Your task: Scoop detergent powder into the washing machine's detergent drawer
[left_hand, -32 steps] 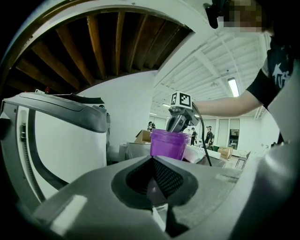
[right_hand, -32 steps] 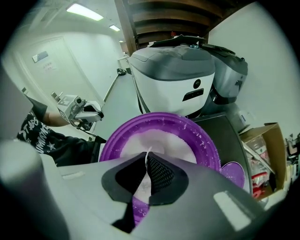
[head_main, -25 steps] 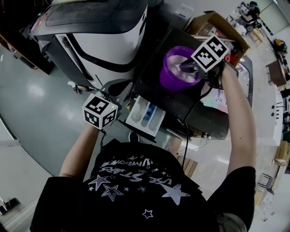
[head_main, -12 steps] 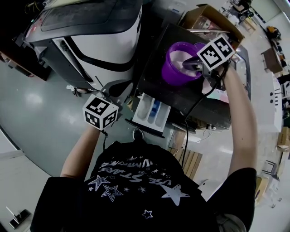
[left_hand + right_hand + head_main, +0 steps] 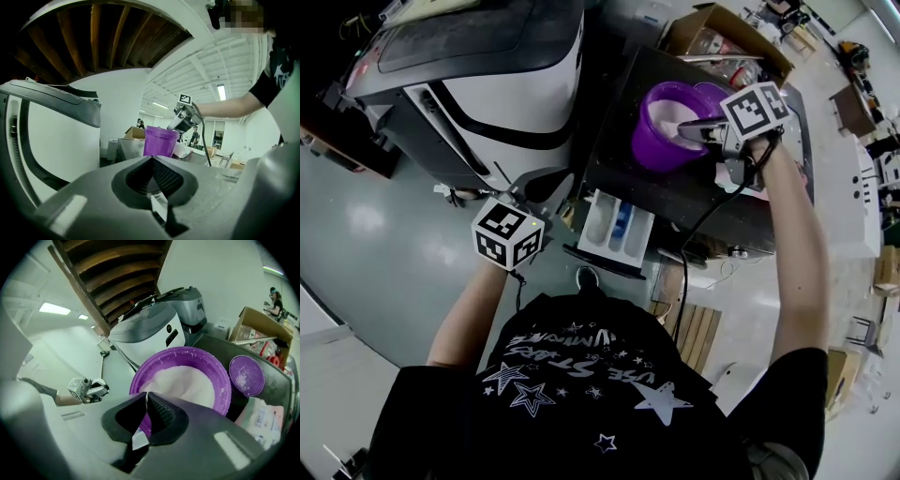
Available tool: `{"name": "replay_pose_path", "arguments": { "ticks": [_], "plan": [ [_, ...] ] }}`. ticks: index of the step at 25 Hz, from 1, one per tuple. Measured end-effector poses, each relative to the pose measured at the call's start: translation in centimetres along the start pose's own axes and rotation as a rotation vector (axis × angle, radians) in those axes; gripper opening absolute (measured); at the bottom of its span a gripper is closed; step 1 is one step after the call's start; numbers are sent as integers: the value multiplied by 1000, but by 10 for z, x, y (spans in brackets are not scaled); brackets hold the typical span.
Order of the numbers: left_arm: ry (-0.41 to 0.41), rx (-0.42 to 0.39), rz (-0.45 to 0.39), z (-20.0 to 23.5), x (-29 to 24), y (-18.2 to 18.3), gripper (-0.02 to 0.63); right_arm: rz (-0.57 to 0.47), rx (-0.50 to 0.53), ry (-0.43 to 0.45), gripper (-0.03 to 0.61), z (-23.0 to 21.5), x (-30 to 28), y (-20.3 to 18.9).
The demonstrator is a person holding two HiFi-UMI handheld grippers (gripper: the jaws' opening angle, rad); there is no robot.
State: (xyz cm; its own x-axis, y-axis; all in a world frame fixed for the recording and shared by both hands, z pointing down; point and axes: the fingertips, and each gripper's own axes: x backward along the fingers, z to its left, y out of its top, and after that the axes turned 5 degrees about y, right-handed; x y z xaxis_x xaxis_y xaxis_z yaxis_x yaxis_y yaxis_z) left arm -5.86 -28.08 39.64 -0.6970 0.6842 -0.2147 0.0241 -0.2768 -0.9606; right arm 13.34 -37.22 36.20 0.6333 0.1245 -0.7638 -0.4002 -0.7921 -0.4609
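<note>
Right gripper [image 5: 147,392], jaws together, hangs over purple tub [image 5: 180,351] of powder [image 5: 183,380]; left gripper [image 5: 153,157] closed.

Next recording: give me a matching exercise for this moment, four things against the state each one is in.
Things:
1. tub
2. lid
3. drawer
4. left gripper

States:
A. pulled open
B. jaws together, nothing between them
C. holds white powder
D. off, lying beside the tub, dusted inside

Pairs: 1-C, 2-D, 3-A, 4-B
</note>
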Motion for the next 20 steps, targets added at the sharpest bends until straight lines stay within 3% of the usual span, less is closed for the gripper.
{"name": "replay_pose_path", "arguments": {
  "ticks": [11, 20],
  "plan": [
    [-23, 0, 7, -2, 0, -4, 1, -196, -132, 44, 35, -9, 19, -3],
    [-42, -5, 16, -6, 1, -5, 1, -448, -237, 186, 35, -4, 37, -6]
  ]
}}
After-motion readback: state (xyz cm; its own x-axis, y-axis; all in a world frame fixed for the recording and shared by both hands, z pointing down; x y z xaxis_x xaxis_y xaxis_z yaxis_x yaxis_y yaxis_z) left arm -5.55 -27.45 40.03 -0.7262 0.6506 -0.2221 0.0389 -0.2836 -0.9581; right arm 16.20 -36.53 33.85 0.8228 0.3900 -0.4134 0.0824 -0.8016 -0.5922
